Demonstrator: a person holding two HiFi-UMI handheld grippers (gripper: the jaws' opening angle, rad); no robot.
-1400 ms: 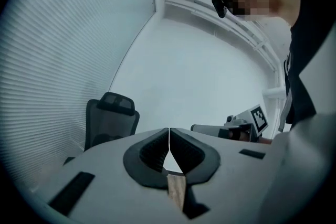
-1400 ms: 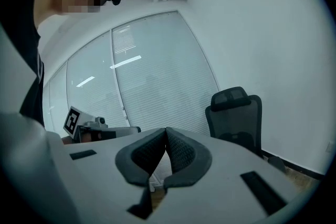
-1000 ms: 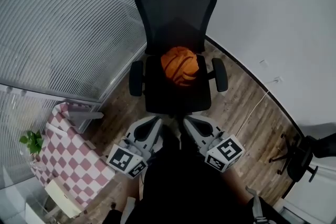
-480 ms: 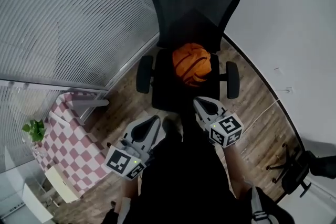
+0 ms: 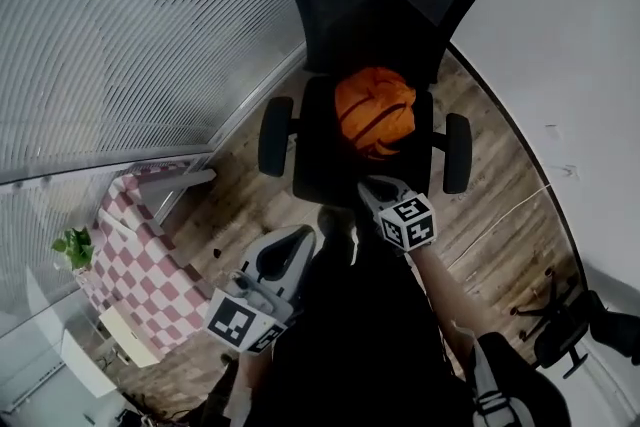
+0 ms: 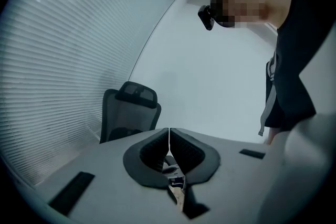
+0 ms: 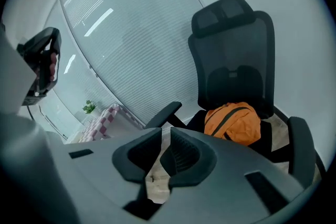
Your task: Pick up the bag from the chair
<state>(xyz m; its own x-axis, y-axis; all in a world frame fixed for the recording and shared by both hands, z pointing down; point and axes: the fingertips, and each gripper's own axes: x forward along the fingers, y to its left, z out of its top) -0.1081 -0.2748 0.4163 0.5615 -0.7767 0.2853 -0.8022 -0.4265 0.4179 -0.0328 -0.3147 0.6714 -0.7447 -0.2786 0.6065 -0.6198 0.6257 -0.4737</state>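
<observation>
Bag: we see it on chair, headrest cropped.
Left gripper: jaws pressed together, empty.
Right gripper: narrow gap, empty.

Person in black clothing, pale grey left hand-held gripper at seven o'clock, matching right hand-held gripper, black ribbed jaw pads, black-and-white square-marker cubes
</observation>
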